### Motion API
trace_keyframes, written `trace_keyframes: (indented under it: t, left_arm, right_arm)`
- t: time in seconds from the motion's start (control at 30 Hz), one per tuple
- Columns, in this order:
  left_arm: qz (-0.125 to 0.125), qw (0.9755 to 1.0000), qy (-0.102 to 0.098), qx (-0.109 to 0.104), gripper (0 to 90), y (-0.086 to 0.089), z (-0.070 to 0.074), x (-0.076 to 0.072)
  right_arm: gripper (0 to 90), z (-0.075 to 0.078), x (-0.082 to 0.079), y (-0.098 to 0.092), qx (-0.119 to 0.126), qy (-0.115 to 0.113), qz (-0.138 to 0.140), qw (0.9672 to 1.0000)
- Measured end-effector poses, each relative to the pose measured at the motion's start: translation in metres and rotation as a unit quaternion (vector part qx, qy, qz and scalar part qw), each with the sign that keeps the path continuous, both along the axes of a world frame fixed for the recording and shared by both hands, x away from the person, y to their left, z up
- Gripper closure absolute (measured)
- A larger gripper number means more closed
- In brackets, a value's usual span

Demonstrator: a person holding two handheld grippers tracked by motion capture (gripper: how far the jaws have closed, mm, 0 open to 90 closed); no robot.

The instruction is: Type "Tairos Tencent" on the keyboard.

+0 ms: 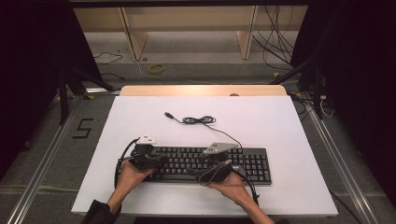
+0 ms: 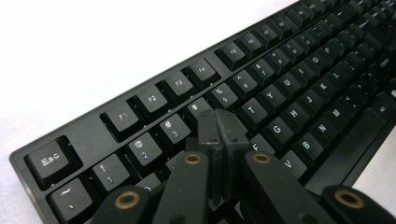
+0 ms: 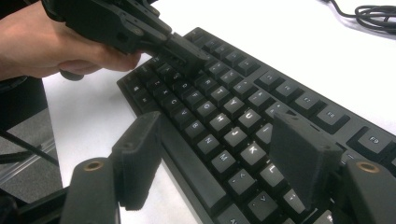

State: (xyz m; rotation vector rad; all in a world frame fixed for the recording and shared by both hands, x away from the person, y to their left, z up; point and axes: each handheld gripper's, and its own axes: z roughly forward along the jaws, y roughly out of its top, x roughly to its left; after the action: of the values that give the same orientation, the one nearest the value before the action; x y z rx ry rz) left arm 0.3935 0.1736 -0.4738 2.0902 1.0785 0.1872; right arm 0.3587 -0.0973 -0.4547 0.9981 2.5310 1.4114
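Nearby, coiled cable (image 1: 198,120) beyond keyboard (image 1: 254,161); left tool (image 2: 218,128) closed on keys, right tool (image 3: 219,154) open.

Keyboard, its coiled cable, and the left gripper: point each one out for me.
keyboard (image 1: 254,163), high view, on the keys at its right end.
coiled cable (image 1: 199,120), high view, on the bundled loops.
left gripper (image 2: 218,122), left gripper view, on its closed tips over the keys.

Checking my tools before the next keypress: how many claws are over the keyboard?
2. The left claw, shut, is over the keyboard's left-hand keys; the right claw, open, is over its middle, near the front edge.
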Motion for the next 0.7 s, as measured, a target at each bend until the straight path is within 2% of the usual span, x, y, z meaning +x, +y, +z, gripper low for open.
trace_keyframes:
  t: [0.07,0.1,0.2,0.43,0.7]
  left_arm:
    - [0.000,1.0000,0.001,0.001,89.1,-0.0004,-0.0009,0.0002]
    - [-0.004,0.9999,0.003,0.008,89.2,-0.0007,-0.0018,0.0007]
    - [-0.001,1.0000,0.007,0.006,89.3,-0.0007,-0.0026,0.0004]
    - [0.001,1.0000,-0.001,0.007,88.9,-0.0017,-0.0006,-0.0013]
    - [0.000,0.9999,-0.003,-0.013,76.7,-0.0001,0.0049,-0.0044]
  right_arm:
    - [35.0,-0.0001,0.0000,-0.0003,0.000,0.000,-0.001,1.0000]
    - [35.0,-0.0002,-0.0001,-0.0004,-0.001,0.000,-0.001,1.0000]
    - [35.1,-0.0002,-0.0001,0.0000,-0.001,-0.001,-0.001,1.0000]
    - [35.1,0.0000,-0.0002,0.0000,-0.001,-0.001,-0.001,1.0000]
    - [35.2,-0.0001,0.0001,0.0003,0.002,-0.002,-0.003,1.0000]
